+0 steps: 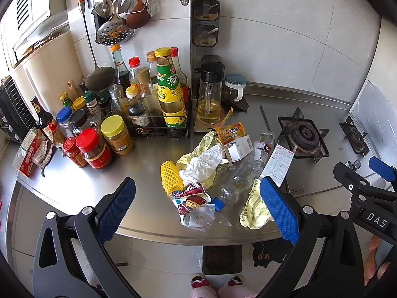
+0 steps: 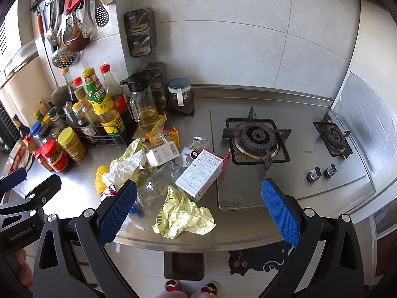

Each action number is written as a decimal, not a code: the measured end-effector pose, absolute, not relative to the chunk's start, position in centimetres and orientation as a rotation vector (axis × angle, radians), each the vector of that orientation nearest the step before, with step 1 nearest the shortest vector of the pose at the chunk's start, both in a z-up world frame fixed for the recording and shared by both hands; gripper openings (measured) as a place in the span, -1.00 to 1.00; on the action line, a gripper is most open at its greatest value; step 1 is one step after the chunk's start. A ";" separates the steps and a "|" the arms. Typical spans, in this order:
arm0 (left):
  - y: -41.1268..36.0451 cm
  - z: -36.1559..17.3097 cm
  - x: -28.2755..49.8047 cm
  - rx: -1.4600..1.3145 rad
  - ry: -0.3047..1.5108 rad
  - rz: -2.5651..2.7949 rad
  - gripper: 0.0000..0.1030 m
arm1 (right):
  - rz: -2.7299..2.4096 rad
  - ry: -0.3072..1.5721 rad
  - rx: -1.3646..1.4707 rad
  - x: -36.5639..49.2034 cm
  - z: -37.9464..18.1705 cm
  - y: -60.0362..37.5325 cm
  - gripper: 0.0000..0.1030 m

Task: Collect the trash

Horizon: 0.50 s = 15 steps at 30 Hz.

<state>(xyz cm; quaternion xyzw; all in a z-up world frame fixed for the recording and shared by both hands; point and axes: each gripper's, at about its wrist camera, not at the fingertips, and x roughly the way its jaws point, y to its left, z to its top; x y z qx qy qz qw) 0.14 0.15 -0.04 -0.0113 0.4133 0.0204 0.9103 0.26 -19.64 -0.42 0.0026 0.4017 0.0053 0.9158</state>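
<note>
left claw (image 1: 197, 212): black frame, blue pads with a fine dimpled grid
right claw (image 2: 198, 211): same black frame, blue dimpled pads
tabletop (image 1: 139, 173): bare silver steel
foam fruit net (image 1: 170, 177): bright yellow, diamond mesh
crumpled paper (image 2: 184, 217): pale yellow, faint print
soap packet (image 1: 230, 130): orange-yellow, white lettering
snack wrapper (image 1: 191, 197): dark red and white
crushed bottle (image 1: 238, 181): clear, blue cap
carton (image 2: 201, 173): white, red top edge, small print
floor mat (image 2: 256, 260): black cat, orange eyes
wall tiles (image 1: 285, 37): light grey, marbled
</note>
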 end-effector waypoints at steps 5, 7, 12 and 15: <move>0.3 -0.2 0.1 -0.027 0.852 0.045 0.85 | 0.009 0.826 0.005 0.3 -0.4 -19.7 0.94; 0.1 -0.2 0.2 -0.024 0.853 0.045 0.85 | 0.010 0.827 0.005 0.3 -0.4 -19.8 0.94; 0.0 -0.2 0.2 -0.024 0.855 0.041 0.85 | 0.007 0.826 0.009 0.3 -0.4 -19.9 0.94; 0.0 -0.2 0.2 -0.027 0.856 0.039 0.85 | 0.005 0.827 0.013 0.6 -0.3 -20.1 0.94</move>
